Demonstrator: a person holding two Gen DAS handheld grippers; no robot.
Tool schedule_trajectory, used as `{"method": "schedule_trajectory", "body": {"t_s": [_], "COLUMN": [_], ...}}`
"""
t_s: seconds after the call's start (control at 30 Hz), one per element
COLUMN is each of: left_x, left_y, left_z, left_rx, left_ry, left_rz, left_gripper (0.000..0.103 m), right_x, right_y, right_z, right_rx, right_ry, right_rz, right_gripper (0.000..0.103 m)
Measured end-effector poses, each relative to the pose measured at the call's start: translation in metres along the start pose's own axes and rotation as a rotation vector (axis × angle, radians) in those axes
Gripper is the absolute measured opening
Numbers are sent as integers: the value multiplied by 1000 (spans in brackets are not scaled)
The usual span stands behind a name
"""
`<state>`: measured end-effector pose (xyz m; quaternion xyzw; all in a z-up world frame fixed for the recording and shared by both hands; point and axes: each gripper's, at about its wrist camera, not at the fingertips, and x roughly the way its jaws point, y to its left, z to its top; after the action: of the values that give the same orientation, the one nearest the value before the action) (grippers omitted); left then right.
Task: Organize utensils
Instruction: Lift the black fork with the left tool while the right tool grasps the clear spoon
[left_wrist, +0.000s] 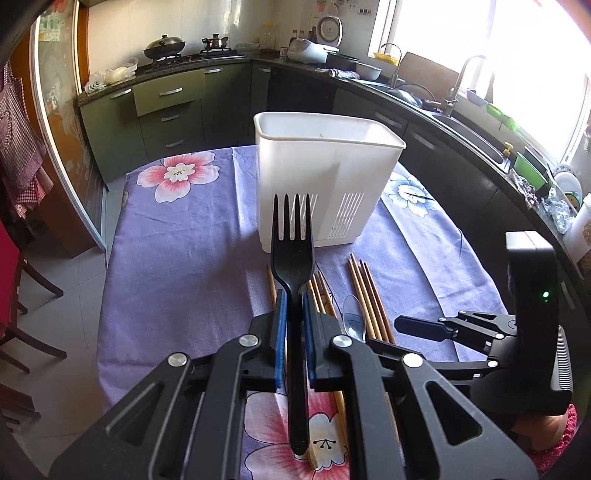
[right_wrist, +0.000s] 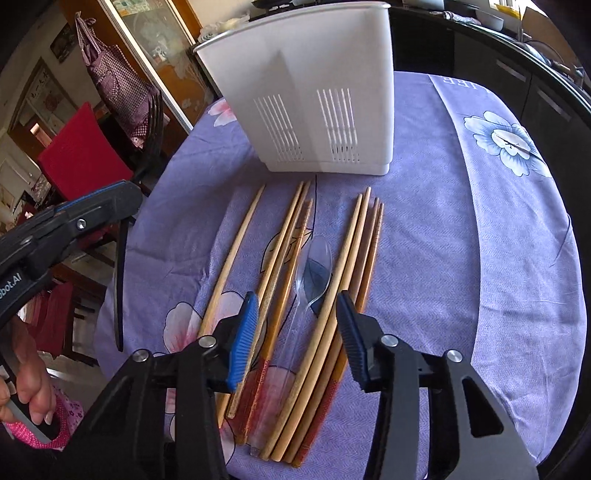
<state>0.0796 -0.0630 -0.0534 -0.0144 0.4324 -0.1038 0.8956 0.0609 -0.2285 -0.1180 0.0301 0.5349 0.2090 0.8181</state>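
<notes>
Left gripper (left_wrist: 293, 295) fingers clamped on black fork (left_wrist: 293, 258), tines toward white holder (left_wrist: 325, 177). Right gripper (right_wrist: 297, 328) fingers apart, touching nothing, straddling clear spoon (right_wrist: 314, 269) among chopsticks (right_wrist: 347, 258) on table (right_wrist: 498, 258) before holder.

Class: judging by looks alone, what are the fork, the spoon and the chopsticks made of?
Fork: probably black plastic, matte, uniformly dark.
Spoon: likely clear plastic; the cloth's pattern shows through it.
Chopsticks: apparently wood or bamboo, pale tan, some with reddish ends.
</notes>
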Motion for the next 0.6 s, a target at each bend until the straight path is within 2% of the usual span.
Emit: {"method": "schedule_trajectory", "body": {"t_s": [0.13, 0.4, 0.6], "left_x": [-1, -4, -3], "left_y": [10, 25, 25], "left_z": [-4, -7, -9], "left_rx": [-11, -34, -31], "left_ry": [-5, -24, -19], "left_rz": [-17, -42, -48], "left_gripper": [9, 9, 9], "right_x": [15, 33, 36], "right_y": [12, 9, 10], "right_z": [-1, -4, -1], "right_rx": [-7, 32, 25], "right_ry": [53, 101, 109], "right_rz": [-41, -98, -117], "right_gripper": [30, 28, 17]}}
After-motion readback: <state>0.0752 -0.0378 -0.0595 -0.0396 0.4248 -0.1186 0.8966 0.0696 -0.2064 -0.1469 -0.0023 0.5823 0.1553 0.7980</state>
